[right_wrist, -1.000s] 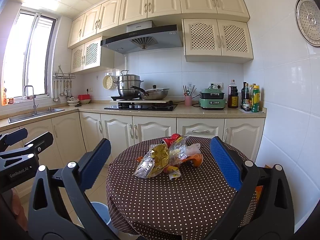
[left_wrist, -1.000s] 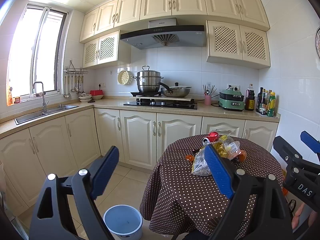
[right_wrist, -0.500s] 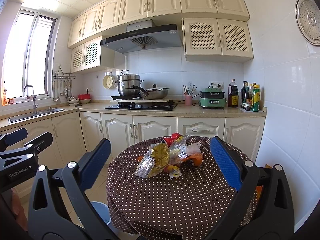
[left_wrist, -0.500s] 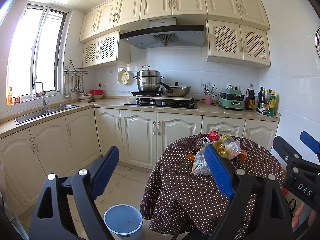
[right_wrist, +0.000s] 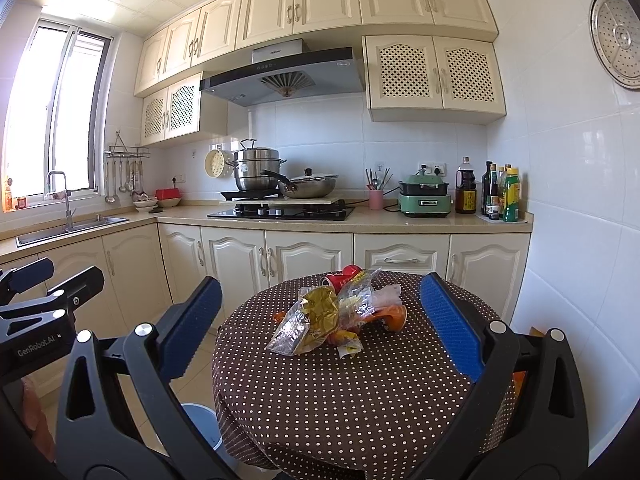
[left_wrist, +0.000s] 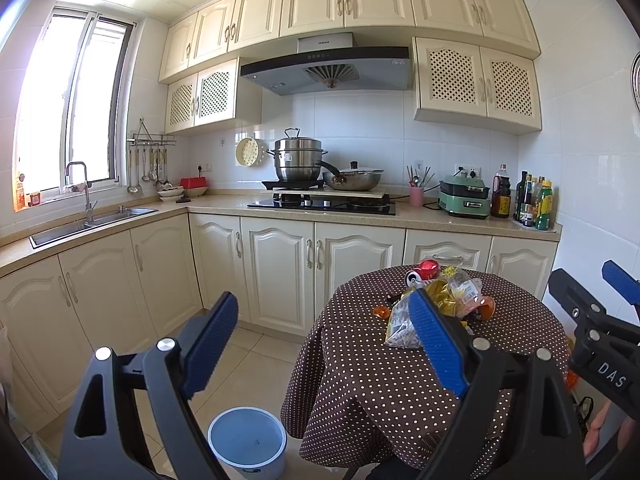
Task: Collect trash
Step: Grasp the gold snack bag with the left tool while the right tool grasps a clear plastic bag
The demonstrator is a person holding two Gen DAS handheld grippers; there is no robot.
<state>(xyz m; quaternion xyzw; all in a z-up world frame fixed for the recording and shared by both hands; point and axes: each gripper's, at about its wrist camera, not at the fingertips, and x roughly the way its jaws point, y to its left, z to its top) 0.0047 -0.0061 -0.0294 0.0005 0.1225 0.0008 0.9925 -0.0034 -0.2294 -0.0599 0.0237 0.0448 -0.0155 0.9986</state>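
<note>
both the left tool (left_wrist: 324, 344) and right tool (right_wrist: 320, 328) gape wide and empty short of the desk (right_wrist: 360, 392), so nothing seems collected yet; next, reach for the wrappers (right_wrist: 320, 320), with the bin (left_wrist: 248, 440) on the floor.

Each tool (right_wrist: 320, 344) has 2 black arms, ribbed blue pads (right_wrist: 448, 328), silver screws; white "GenRobot.AI" lettering.

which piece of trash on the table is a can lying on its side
The red can at the far edge of the pile, tipped over with its silver top facing left. The rest is crinkly wrappers and orange scraps.
</note>
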